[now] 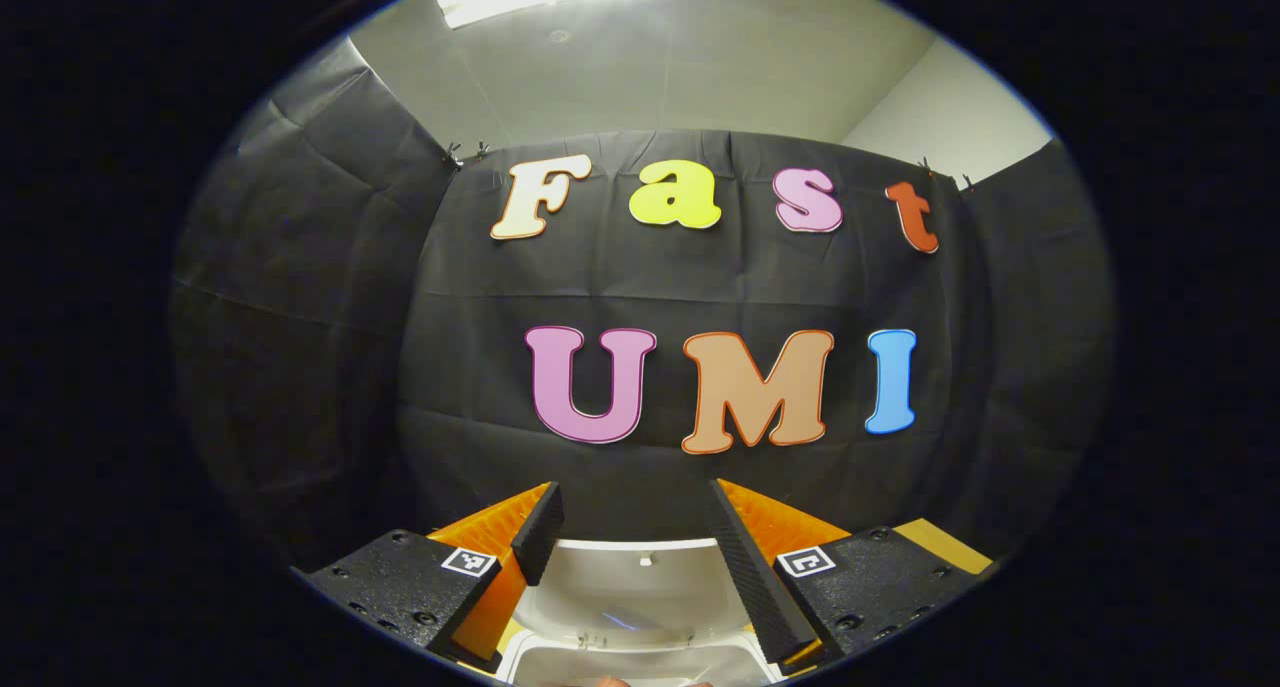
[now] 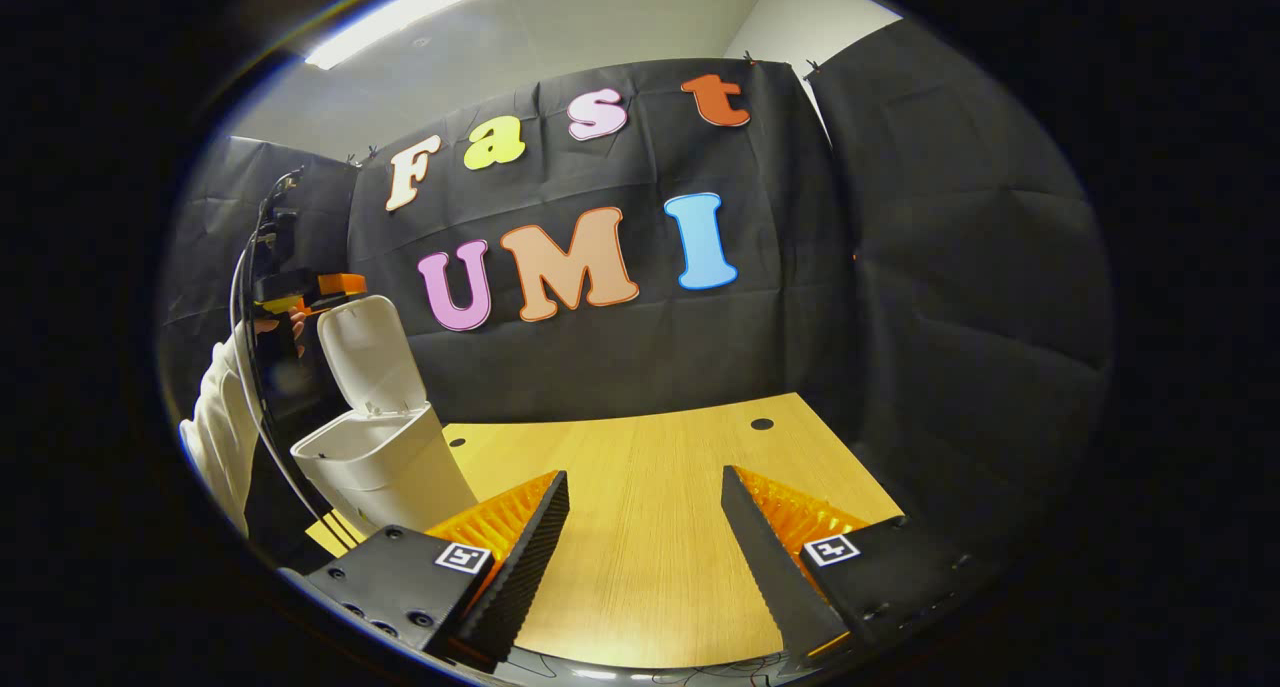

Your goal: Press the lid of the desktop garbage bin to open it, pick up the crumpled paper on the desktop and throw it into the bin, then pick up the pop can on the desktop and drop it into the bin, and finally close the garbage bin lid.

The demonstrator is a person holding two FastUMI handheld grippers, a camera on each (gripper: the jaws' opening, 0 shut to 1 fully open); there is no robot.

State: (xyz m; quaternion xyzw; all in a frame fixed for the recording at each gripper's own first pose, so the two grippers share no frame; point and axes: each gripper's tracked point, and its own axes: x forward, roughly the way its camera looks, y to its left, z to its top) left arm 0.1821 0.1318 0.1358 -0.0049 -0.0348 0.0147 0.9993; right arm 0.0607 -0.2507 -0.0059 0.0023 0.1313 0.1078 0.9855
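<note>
Hovering spread and empty, my left claw (image 1: 640, 547) frames the raised bin lid (image 1: 640, 582). My right claw (image 2: 645, 527) gapes empty over the desk (image 2: 650, 467).

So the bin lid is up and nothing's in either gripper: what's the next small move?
Probably bring the left gripper down behind the raised lid and tip it forward to shut. The lid stands upright over the white desktop bin, the left gripper hangs open just above it, and the wooden desktop ahead of the open right gripper shows no paper or can.
</note>
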